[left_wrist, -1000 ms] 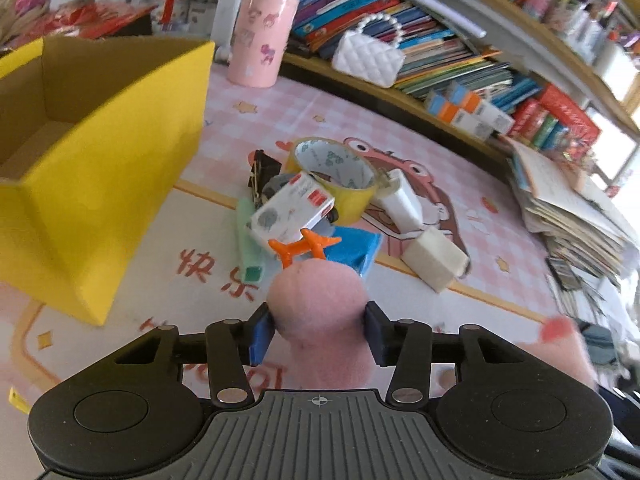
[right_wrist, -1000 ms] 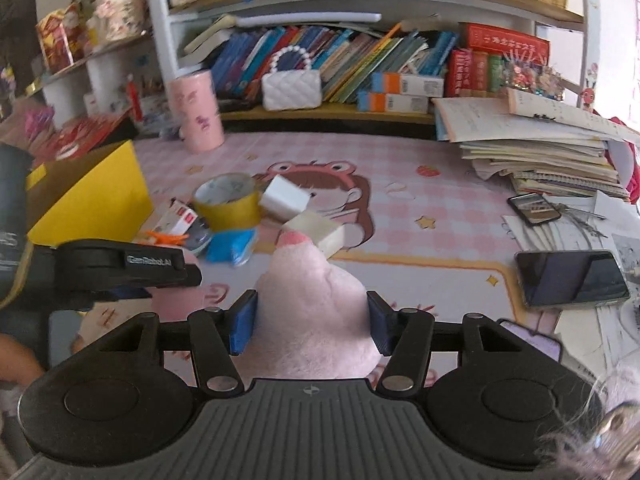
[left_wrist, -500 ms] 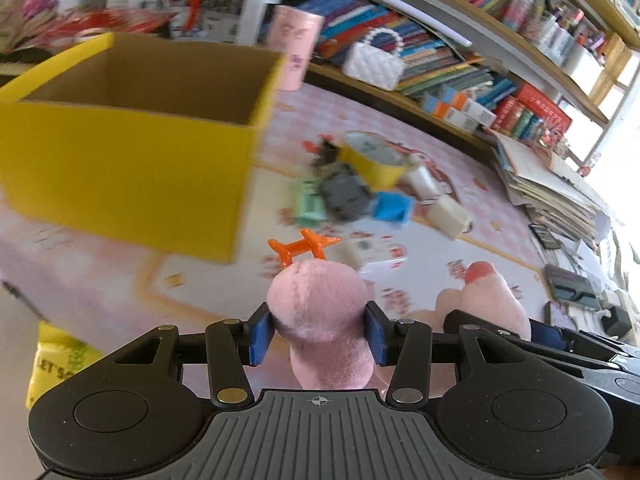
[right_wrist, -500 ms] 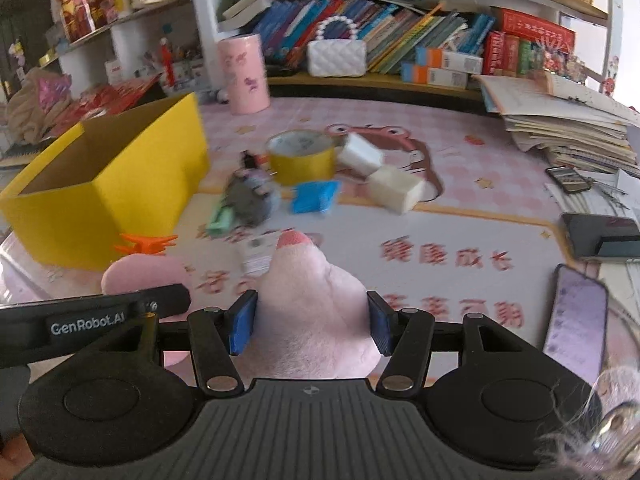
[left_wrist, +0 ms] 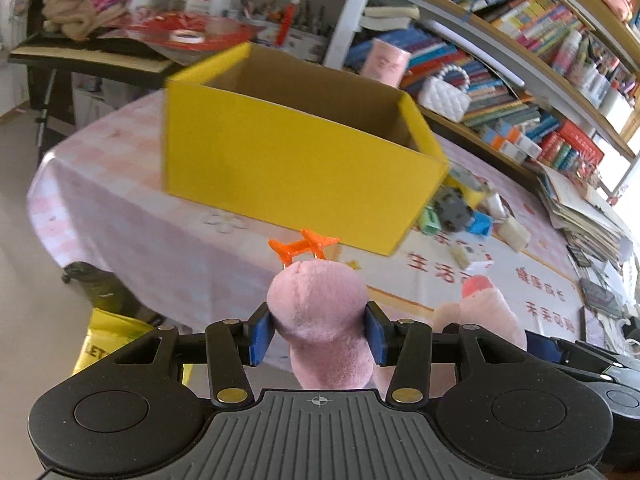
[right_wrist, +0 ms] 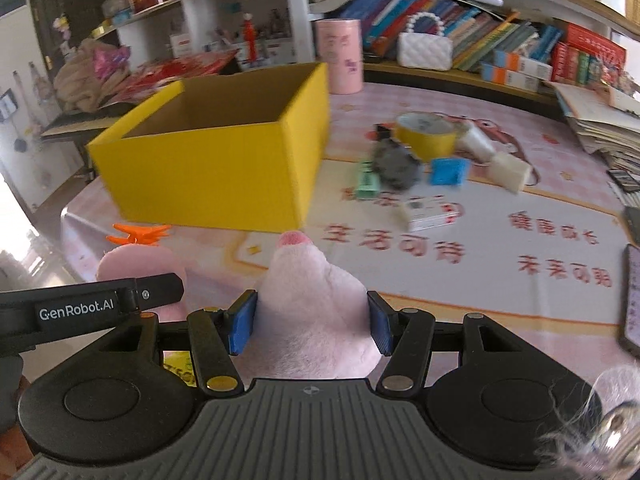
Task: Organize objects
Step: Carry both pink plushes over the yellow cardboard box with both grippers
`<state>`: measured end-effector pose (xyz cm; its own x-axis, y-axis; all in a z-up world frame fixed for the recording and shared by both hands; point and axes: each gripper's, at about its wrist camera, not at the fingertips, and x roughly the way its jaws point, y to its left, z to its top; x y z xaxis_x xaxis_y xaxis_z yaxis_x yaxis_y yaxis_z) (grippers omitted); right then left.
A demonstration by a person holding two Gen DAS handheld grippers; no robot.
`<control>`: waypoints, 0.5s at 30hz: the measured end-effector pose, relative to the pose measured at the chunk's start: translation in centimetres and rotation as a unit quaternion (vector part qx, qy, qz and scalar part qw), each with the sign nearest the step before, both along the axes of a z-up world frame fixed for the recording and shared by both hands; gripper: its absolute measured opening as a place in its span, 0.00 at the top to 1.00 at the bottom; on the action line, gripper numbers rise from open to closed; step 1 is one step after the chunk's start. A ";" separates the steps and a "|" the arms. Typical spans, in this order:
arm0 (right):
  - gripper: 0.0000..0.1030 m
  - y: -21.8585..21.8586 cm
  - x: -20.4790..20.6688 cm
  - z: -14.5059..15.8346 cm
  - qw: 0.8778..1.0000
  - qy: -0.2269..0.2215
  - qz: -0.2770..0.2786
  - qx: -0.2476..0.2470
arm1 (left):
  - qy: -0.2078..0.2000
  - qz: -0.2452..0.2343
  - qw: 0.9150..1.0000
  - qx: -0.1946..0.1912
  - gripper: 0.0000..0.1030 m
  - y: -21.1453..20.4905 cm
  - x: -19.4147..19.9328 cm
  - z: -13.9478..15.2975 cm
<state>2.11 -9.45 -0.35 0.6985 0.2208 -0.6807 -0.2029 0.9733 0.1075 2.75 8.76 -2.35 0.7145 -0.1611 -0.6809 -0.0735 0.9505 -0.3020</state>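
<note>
Both grippers hold one pink plush toy above the table's near edge. My left gripper (left_wrist: 318,334) is shut on a pink plush limb (left_wrist: 320,312) topped by an orange plastic piece (left_wrist: 304,246). My right gripper (right_wrist: 312,322) is shut on the paler plush part (right_wrist: 314,304) with a pink tip. The open yellow box (left_wrist: 296,160) stands just ahead, and in the right wrist view (right_wrist: 224,152) it is ahead to the left. Its inside looks empty as far as I can see.
Right of the box lie a yellow tape roll (right_wrist: 426,134), a grey lump (right_wrist: 394,164), a blue block (right_wrist: 448,170), a green item (right_wrist: 366,180), white blocks (right_wrist: 512,170) and a small carton (right_wrist: 430,212). Phones (right_wrist: 632,300) lie at right. Bookshelves stand behind.
Both grippers have lifted the plush toy and pulled back and left, away from the pile. The yellow box now sits straight ahead and the table edge and floor show.
</note>
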 end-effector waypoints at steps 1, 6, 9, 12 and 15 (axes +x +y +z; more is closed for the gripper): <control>0.47 0.6 -0.3 0.0 1.000 -0.001 0.002 0.001 | -0.003 0.002 1.000 0.001 0.56 0.6 -0.4 0.1; 0.47 3.2 -1.3 0.3 1.000 -0.008 0.010 0.005 | -0.016 0.009 1.000 0.005 0.56 3.2 -1.8 0.6; 0.47 4.5 -1.8 0.4 1.000 -0.012 0.015 0.006 | -0.023 0.011 1.000 0.007 0.56 4.5 -2.5 0.9; 0.47 5.7 -2.3 0.5 1.000 -0.014 0.019 0.005 | -0.029 0.012 0.999 0.008 0.56 5.5 -3.0 1.1; 0.47 6.6 -2.6 0.5 1.000 -0.011 0.024 0.003 | -0.035 0.012 0.999 0.009 0.56 6.2 -3.3 1.3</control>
